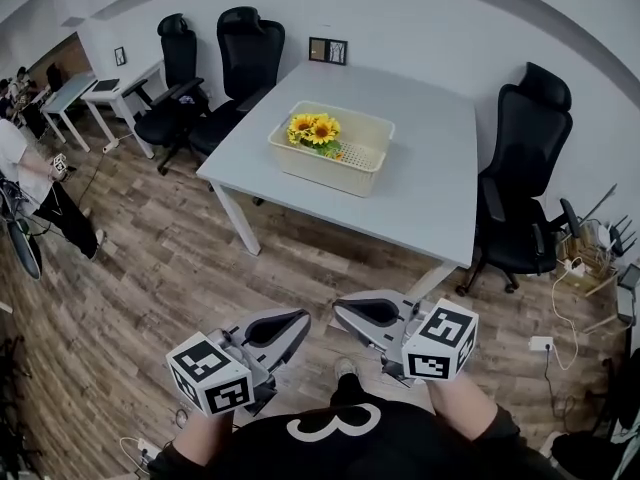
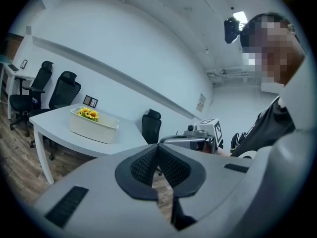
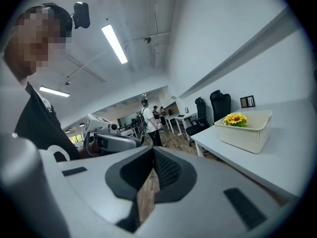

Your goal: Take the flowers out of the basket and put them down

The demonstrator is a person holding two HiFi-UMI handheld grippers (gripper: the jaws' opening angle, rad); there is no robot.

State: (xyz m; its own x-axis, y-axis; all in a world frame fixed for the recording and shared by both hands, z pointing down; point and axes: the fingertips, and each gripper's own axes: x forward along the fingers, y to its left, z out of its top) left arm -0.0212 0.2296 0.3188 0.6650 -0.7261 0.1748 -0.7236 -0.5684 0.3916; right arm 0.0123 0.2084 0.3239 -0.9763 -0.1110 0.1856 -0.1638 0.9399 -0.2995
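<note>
Approach step, by the look of it: no reach into the basket (image 1: 331,169) yet, nothing lifted. Standing off the near side of the white table (image 1: 430,193), well apart from it, with both tools held over the wood floor and aimed toward it.

Left gripper (image 1: 301,318): claw together, pads meeting, nothing between. Right gripper (image 1: 339,312): same, closed and empty.

Sunflowers (image 1: 314,130), a small yellow bunch with green leaves, lying inside the cream perforated basket on the table, toward that table's far left part.

Next, probably: close the gap to the table's near edge, spread one claw before dipping over the basket rim, pinch the bunch low at the stems and not on the heads, lift clear of the wall, then set down on bare tabletop.
</note>
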